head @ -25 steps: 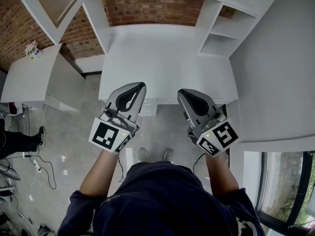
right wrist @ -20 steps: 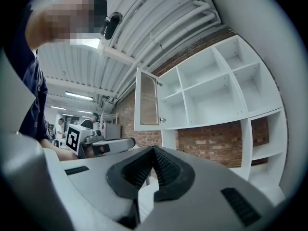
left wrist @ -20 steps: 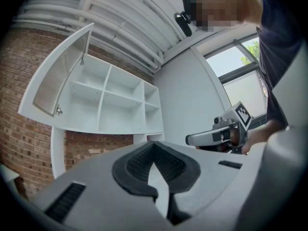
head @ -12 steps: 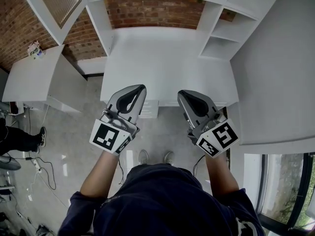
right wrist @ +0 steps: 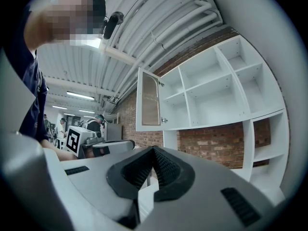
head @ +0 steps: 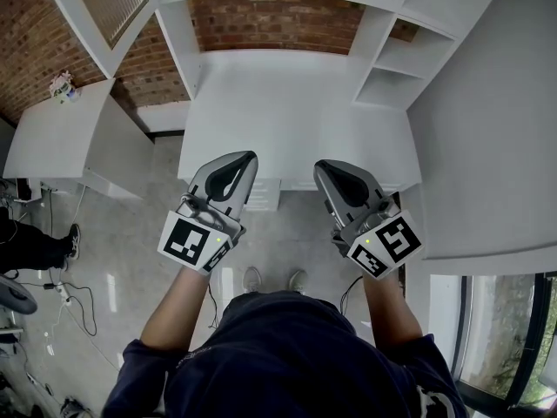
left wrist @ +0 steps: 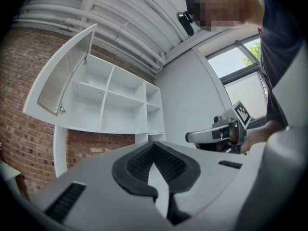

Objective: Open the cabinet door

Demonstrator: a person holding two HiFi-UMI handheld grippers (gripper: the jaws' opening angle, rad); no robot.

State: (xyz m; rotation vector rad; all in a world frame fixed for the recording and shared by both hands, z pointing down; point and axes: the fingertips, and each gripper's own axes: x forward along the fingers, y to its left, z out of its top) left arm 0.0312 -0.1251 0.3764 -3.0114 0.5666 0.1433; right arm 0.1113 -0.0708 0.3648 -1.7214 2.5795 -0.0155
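I held both grippers side by side at the near edge of the white desk (head: 287, 103), close to level and apart from each other. My left gripper (head: 247, 156) had its jaws pressed together with nothing between them. My right gripper (head: 323, 165) was the same, its pads meeting at the tip and empty. Neither touched the desk.

The cabinet door (head: 97, 3), with a mesh panel in it, stood swung open at the upper left corner of the white shelving unit (left wrist: 118, 102), well apart from both grippers. The desk top was bare and white, and behind it ran a red brick wall (head: 265, 16). Open white shelves (head: 392, 64) rose at the desk's right.

To my left stood a white side table (head: 48, 133) with a small pale object (head: 59, 85) on it. The floor (head: 130, 251) was grey and glossy, with cables (head: 74, 299) lying on it. A window (head: 500, 338) showed at my lower right. White pipes (right wrist: 159, 23) ran along the ceiling.
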